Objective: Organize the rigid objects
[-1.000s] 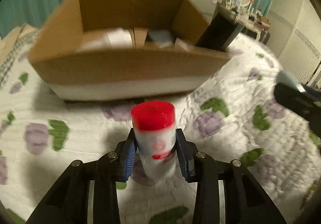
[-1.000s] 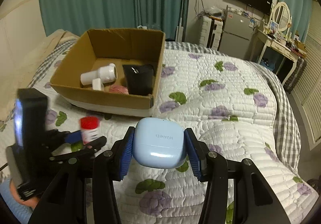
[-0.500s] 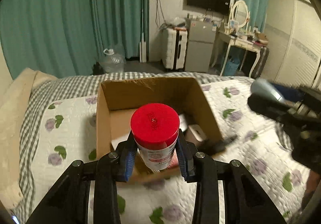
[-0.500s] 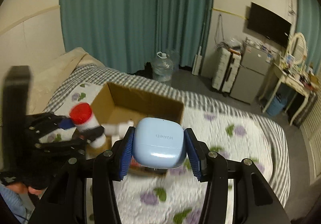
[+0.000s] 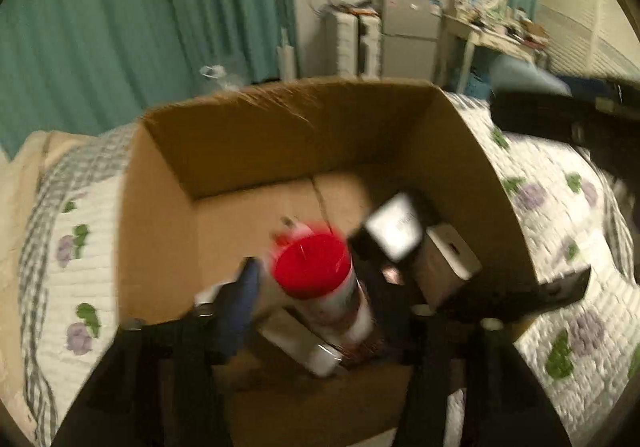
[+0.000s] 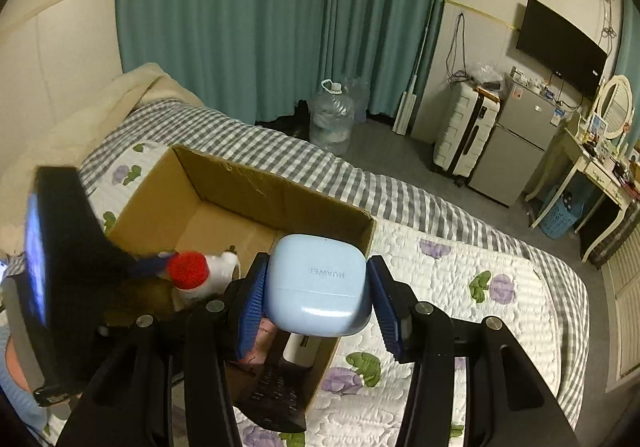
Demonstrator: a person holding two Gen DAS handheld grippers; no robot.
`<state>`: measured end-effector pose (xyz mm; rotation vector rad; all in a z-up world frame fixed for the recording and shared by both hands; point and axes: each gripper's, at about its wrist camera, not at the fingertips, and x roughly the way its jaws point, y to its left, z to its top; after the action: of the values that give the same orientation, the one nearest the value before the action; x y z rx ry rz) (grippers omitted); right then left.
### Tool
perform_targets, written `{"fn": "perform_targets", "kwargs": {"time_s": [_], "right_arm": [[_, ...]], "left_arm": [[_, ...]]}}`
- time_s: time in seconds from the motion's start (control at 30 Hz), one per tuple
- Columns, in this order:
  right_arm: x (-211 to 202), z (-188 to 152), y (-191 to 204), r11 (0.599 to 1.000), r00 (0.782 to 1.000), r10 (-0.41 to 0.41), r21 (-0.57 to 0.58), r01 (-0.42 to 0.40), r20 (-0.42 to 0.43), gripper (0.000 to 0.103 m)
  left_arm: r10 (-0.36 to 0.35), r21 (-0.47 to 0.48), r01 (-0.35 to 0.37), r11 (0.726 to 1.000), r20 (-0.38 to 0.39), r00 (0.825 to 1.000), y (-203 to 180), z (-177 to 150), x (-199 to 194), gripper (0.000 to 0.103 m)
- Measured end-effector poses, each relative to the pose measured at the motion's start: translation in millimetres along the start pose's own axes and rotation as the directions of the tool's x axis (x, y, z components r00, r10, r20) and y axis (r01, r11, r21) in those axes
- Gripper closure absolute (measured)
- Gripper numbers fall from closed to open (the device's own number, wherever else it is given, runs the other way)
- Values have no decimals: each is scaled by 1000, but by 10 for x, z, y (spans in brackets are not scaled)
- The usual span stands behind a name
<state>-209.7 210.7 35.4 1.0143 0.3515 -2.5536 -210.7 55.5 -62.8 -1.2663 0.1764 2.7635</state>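
Note:
My left gripper is over the open cardboard box, and the red-capped white bottle sits tilted between its jaws, blurred; the left jaw looks apart from it. The bottle also shows in the right wrist view, over the box. My right gripper is shut on a light blue Huawei earbud case, held above the box's right side. In the left wrist view the right gripper shows at the upper right.
The box holds a white device, a grey block and a black pouch. It stands on a floral quilted bed. Teal curtains, a water jug, a suitcase, a fridge and a dressing table stand beyond.
Both grippers have moved forward and down over the box. The bottle has tipped and the left jaws have spread from it. The earbud case stays gripped.

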Motion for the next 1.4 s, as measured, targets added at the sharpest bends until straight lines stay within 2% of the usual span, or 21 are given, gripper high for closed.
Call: {"fn": "perform_targets", "kwargs": {"time_s": [0.1, 0.27, 0.37, 0.5, 0.67, 0.7, 0.73, 0.8, 0.93, 1.0, 1.07, 1.1, 1.23, 1.4], "right_arm": [[4, 32, 0, 1000, 1000, 0, 4, 0, 7, 54], [175, 120, 88, 999, 999, 43, -11, -43, 0, 54], [428, 194, 205, 994, 993, 98, -47, -101, -63, 54], [740, 221, 371, 988, 988, 89, -117, -103, -123, 54], [864, 281, 328, 990, 987, 90, -96, -103, -131, 54], [848, 284, 309, 991, 988, 87, -90, -98, -125, 47], [806, 294, 278, 994, 991, 66, -79, -75, -112, 29], [672, 301, 210, 997, 996, 39, -56, -43, -75, 25], [204, 352, 146, 1000, 1000, 25, 9, -25, -2, 25], [-98, 344, 161, 1000, 999, 3, 19, -4, 42, 25], [-440, 328, 218, 1000, 996, -23, 19, 22, 88, 24], [-655, 297, 246, 999, 992, -42, 21, 40, 116, 22], [-1373, 168, 320, 994, 971, -102, 55, 92, 216, 13], [-2079, -121, 470, 989, 943, -127, 108, 98, 306, 5]], "left_arm": [[-24, -47, 25, 999, 34, 999, 149, 28, -139, 41], [17, -86, -8, 996, 107, 994, 362, 74, -367, 39], [35, -108, -19, 994, 150, 988, 510, 99, -397, 38], [53, -109, -35, 993, 175, 983, 590, 117, -345, 38], [73, -114, -49, 992, 218, 973, 653, 69, -362, 38], [76, -112, -52, 992, 226, 971, 652, 74, -381, 38], [83, -111, -58, 992, 237, 968, 650, 71, -420, 38], [89, -104, -63, 993, 264, 960, 626, 72, -536, 38], [123, -97, -95, 991, 356, 926, 583, 60, -987, 38], [133, -98, -102, 990, 407, 904, 568, 38, -1278, 35], [147, -107, -109, 988, 466, 873, 567, -8, -1620, 32], [154, -110, -113, 987, 500, 852, 559, -39, -1825, 31], [166, -121, -117, 986, 573, 803, 565, -122, -2389, 26], [174, -146, -106, 984, 618, 766, 577, -256, -2888, 23]]}}
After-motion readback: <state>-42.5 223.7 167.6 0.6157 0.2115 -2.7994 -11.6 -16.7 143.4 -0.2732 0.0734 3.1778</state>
